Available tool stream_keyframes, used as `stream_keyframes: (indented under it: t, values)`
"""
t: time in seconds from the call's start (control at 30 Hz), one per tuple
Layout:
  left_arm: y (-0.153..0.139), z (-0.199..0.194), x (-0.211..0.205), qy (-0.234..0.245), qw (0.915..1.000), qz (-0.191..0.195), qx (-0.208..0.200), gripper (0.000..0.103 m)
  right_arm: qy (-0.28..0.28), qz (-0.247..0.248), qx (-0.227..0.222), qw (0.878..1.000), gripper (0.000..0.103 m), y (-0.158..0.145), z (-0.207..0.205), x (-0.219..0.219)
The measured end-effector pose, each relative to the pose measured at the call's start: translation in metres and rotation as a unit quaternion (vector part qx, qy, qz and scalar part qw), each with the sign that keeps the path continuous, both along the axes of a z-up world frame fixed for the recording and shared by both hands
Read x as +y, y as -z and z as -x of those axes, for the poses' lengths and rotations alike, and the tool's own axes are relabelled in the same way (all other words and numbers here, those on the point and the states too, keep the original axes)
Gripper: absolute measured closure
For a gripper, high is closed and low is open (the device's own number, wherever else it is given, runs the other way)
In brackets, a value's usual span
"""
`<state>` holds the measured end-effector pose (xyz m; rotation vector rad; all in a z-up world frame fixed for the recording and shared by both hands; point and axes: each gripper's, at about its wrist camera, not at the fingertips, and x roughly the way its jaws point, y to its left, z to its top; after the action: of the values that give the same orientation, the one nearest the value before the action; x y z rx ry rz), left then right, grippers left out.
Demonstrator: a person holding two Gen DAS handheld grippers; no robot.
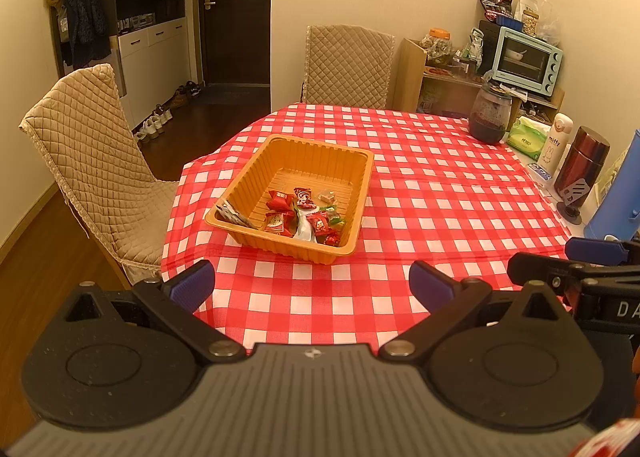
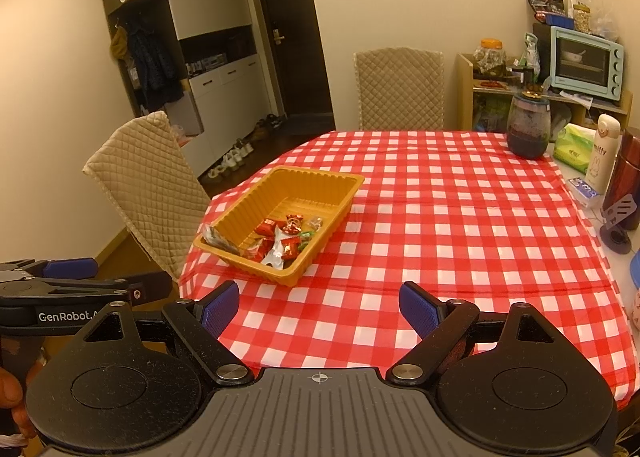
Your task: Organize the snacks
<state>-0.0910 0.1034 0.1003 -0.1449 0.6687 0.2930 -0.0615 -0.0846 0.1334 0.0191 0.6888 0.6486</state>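
Two empty tools (image 1: 312,285) (image 2: 319,307) face one orange tray (image 1: 256,185) of wrapped snacks (image 1: 306,217).

Warm, yellowish indoor light filled both views, moderately bright and even, seemingly from overhead. The checked tablecloth (image 1: 440,193) was evenly lit, with only a soft shadow beside the orange tray (image 1: 360,193) toward the table's near edge. The dark doorway (image 1: 236,9) and hallway beyond stayed dim. Fisheye distortion bent walls and the table's edges strongly, with black vignetting at the picture corners. The middle was sharp; the near gripper housings looked slightly soft.
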Motion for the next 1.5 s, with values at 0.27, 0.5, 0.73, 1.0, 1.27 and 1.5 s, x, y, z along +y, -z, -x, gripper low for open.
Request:
stream_keyframes:
  t: [0.27,0.5,0.73,1.0,1.27,1.5]
  values:
    - [0.0003,0.0000,-0.0002,0.000,1.0000,0.000,0.001,0.000,0.000,0.000,0.000,1.000,0.016,0.0005,-0.0001,-0.0002]
    - [0.0018,-0.0003,-0.0004,0.001,1.0000,0.000,0.001,0.000,0.000,0.000,0.000,1.000,0.016,0.0004,-0.0005,-0.0006]
    - [0.0019,-0.0005,-0.0006,0.000,1.0000,0.000,0.001,0.000,0.000,-0.001,0.000,1.000,0.016,0.0015,-0.0012,-0.0013]
    - [0.0016,-0.0005,-0.0007,0.001,1.0000,0.000,0.001,0.000,0.000,0.000,0.000,1.000,0.016,0.0010,-0.0017,-0.0022]
    - [0.0023,-0.0005,-0.0007,0.001,1.0000,0.000,0.000,0.000,0.000,-0.001,0.001,1.000,0.016,0.0019,-0.0022,-0.0013]
    - [0.0018,-0.0006,-0.0005,0.001,1.0000,0.000,0.000,0.000,0.000,-0.001,0.000,1.000,0.016,0.0017,-0.0022,-0.0015]
